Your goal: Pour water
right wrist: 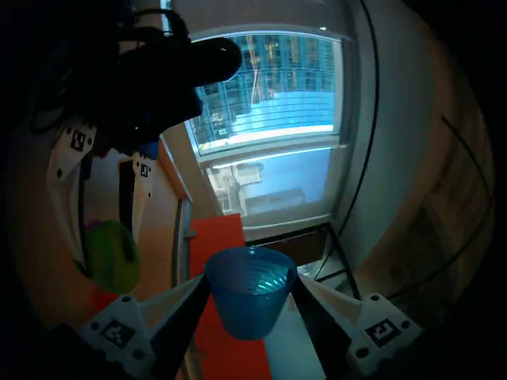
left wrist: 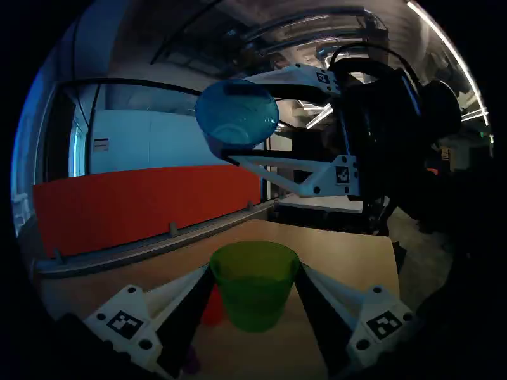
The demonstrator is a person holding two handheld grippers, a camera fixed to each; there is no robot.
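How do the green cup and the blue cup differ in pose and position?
Pose: the green cup stands upright, mouth up; the blue cup is tipped on its side, mouth facing the left tool. Height: the blue cup hangs high, the green cup is low over the wooden table. Holder: the left tool grips the green cup, the right tool the blue cup. Both are translucent tumblers.

Both shots are pretty dim and tinted blue. Daylight is let in through the window [right wrist: 272,114], which is a bit blown out; glare is thrown by ceiling strips [left wrist: 451,47]. Edges are badly bent by fisheye, and shadows are crushed black.
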